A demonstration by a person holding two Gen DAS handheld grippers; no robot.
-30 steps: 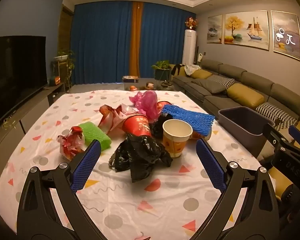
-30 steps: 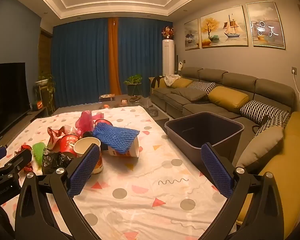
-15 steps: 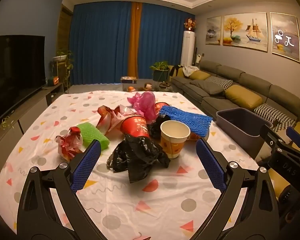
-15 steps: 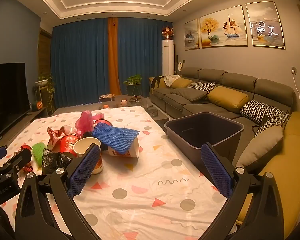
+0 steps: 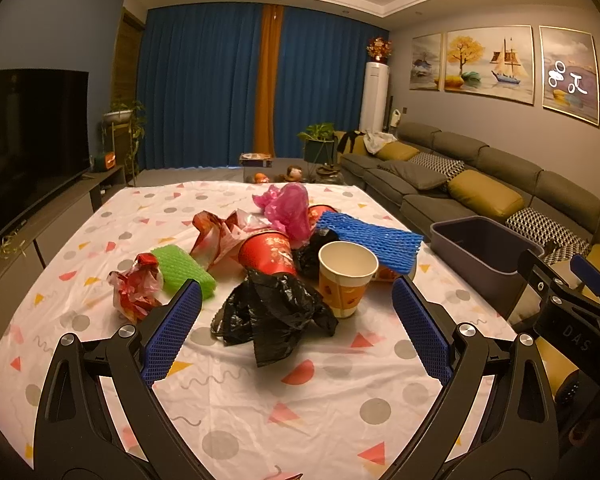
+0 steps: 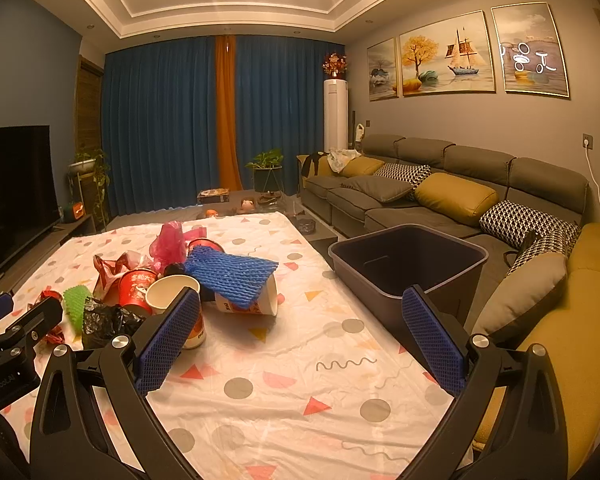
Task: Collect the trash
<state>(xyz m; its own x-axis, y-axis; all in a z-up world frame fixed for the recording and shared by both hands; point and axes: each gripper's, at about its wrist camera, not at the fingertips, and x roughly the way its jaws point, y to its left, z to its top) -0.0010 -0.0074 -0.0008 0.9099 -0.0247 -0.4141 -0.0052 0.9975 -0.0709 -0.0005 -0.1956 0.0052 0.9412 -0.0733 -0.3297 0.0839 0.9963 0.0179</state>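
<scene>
A table covered by a patterned cloth is seen from both wrist views, with trash heaped near its middle. The paper cup is taken as landmark; it stands upright, mouth open. Touching its left side, a crumpled black bag is noted. Behind the bag, just left of the cup, a red cup is seen tilted. A blue foam net is draped behind and right of the cup, over a white cup lying on its side. A pink bag is found farther behind the cup. Well to the left of the cup lie a green foam net and a red wrapper. A dark bin is placed right of the cup, off the table edge, beside the sofa. The left gripper is held above the table before the bag, jaws spread wide, nothing between them. The right gripper is likewise held with jaws wide apart and empty, between cup and bin.
</scene>
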